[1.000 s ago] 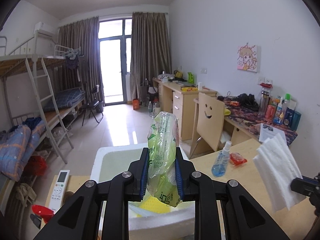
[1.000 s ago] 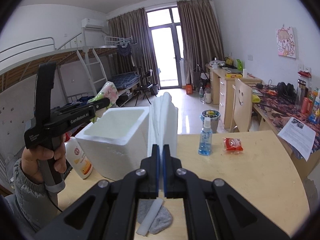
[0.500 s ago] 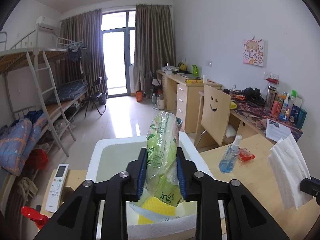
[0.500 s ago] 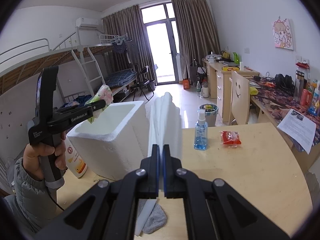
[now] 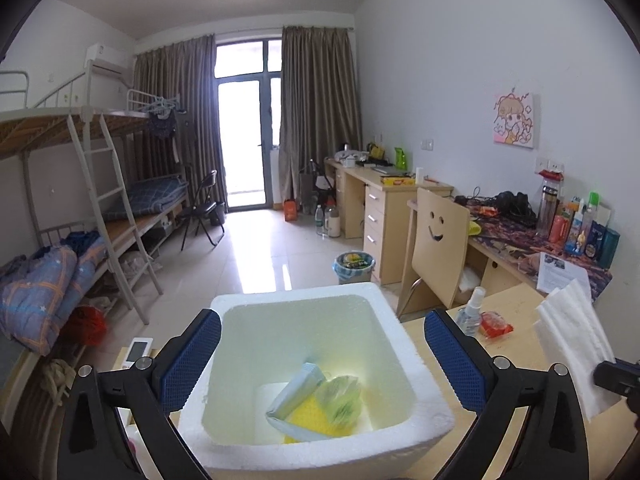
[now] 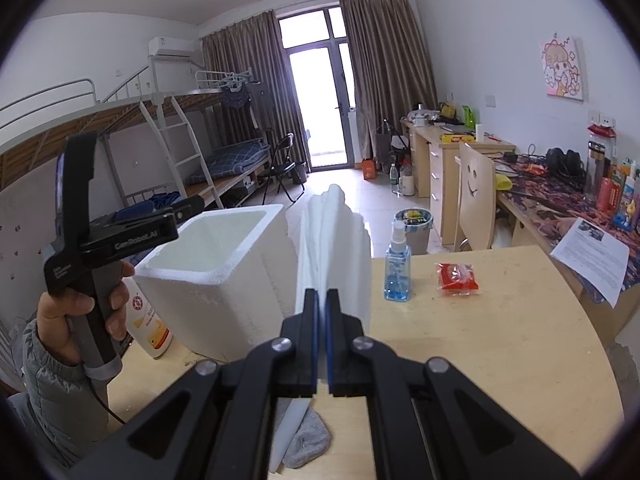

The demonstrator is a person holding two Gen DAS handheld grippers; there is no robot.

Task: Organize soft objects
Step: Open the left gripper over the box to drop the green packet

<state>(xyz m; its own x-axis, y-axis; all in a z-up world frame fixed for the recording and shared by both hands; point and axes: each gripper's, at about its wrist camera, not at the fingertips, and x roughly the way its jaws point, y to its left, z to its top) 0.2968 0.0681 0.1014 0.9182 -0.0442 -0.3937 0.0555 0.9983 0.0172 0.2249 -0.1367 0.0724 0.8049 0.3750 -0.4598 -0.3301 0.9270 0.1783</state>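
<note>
— Foam fills most of my left view: the box (image 5: 320, 364) sits right under my left gripper (image 5: 322, 354). Its jaws are opening, spread past both side walls, with nothing between the pads (image 5: 190, 360).

— Where is the bag?

— Down on the box floor. The green bag (image 5: 340, 398) lies beside a white pack (image 5: 294, 394), both on top of something yellow (image 5: 308, 420). The bag looks blurred, so I cannot read its print.

— And your right side?

— My right gripper (image 6: 322, 336) is clamped tight on a stack of white tissues (image 6: 334, 252), which stands upright above the jaws. Below it, on the table (image 6: 500, 340), I see a grey cloth (image 6: 310, 442), partly hidden by the gripper.

— Anything else nearby?

— In the right view a hand (image 6: 76, 312) in a grey sleeve (image 6: 56, 392) holds the left gripper's handle over the box's near corner. An orange-labelled bottle (image 6: 150, 328) stands just beside the box, touching or nearly so; I cannot tell which. Further out on the table are a blue spray bottle (image 6: 398, 270) and a red packet (image 6: 458, 278), a little apart from each other. A remote (image 5: 136, 354) lies left of the box. Beyond the table, a chair (image 6: 476, 200) with a smiley face and a bin (image 6: 414, 226).
</note>
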